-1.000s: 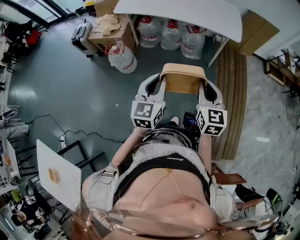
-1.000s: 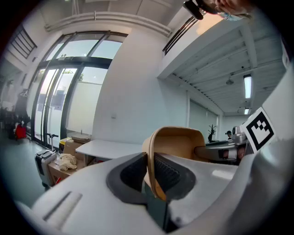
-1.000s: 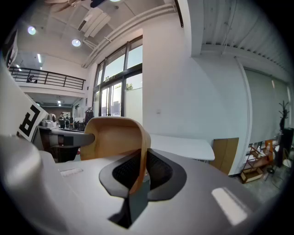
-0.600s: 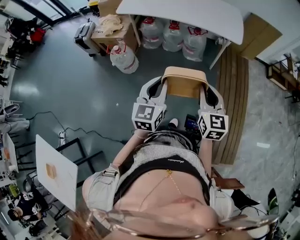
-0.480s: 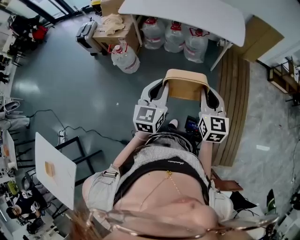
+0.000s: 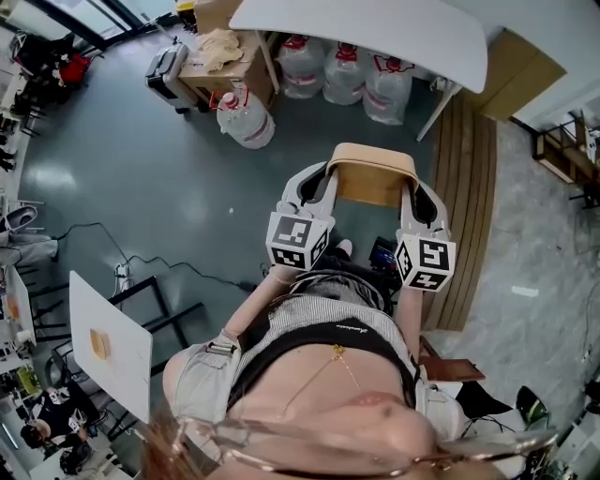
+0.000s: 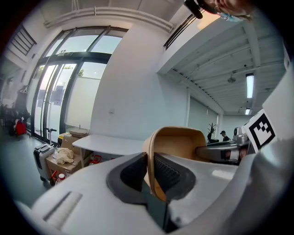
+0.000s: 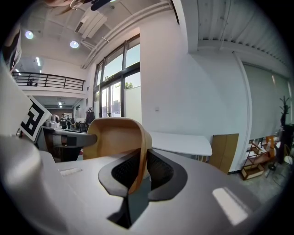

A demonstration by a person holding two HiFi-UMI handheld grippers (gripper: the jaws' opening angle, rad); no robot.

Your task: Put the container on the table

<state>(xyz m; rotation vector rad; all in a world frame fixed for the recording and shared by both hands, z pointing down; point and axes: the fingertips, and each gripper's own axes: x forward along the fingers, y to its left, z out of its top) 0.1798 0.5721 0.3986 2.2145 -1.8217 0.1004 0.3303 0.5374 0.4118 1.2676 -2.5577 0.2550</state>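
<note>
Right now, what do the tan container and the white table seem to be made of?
The container looks like thin bent wood or bamboo, matte tan with a thin curved wall; moulded plastic can't be ruled out. The table has a smooth white top, probably laminate or painted board.

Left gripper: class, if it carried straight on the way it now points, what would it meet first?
Besides the tan wooden container that the left gripper is clamped on, probably the white rounded table ahead. Nothing shows between them, though depth is hard to judge.
</note>
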